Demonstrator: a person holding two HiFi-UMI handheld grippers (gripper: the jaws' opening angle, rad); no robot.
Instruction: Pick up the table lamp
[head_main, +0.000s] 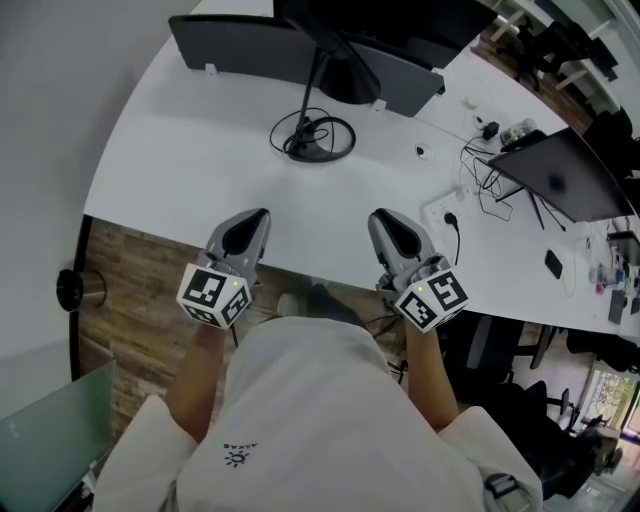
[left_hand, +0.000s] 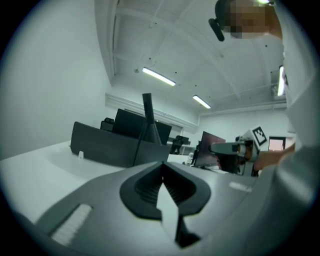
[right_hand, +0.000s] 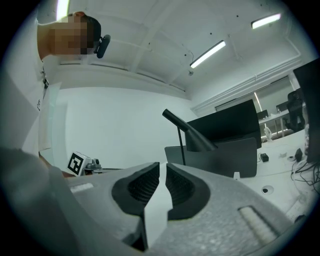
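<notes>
On the left gripper (left_hand: 162, 166) the fingers (left_hand: 146, 189) are pressed together at their tips, with nothing between them. On the right gripper (right_hand: 162, 169) the fingers (right_hand: 141, 189) are closed down to a thin slit and hold nothing either. Both pairs point nearly level. They lie side by side, well apart from each other, over the near edge of the white surface (head_main: 170, 170). A marker cube (head_main: 213, 293) sits at the back end of each gripper, next to the person's hand.

The table lamp (head_main: 346, 78) stands ahead of the fingers, between the two lines they point along and well apart from both pairs. Its foot (head_main: 312, 150) rests on the surface with a black cord looped round it. A thin stem leans up and away to a black cone shade. In each gripper view the lamp rises just above the fingertips.

Beyond the lamp, a dark divider panel (head_main: 235, 45) runs along the far edge of the surface. A white power strip (head_main: 443, 212) with a black plug lies just to the right of the right fingers. Loose cables (head_main: 490, 185) lie farther that way, then a dark screen (head_main: 560, 175). Behind the fingers, toward the person, are the wooden floor (head_main: 140, 270) and a white shirt (head_main: 320, 400).
</notes>
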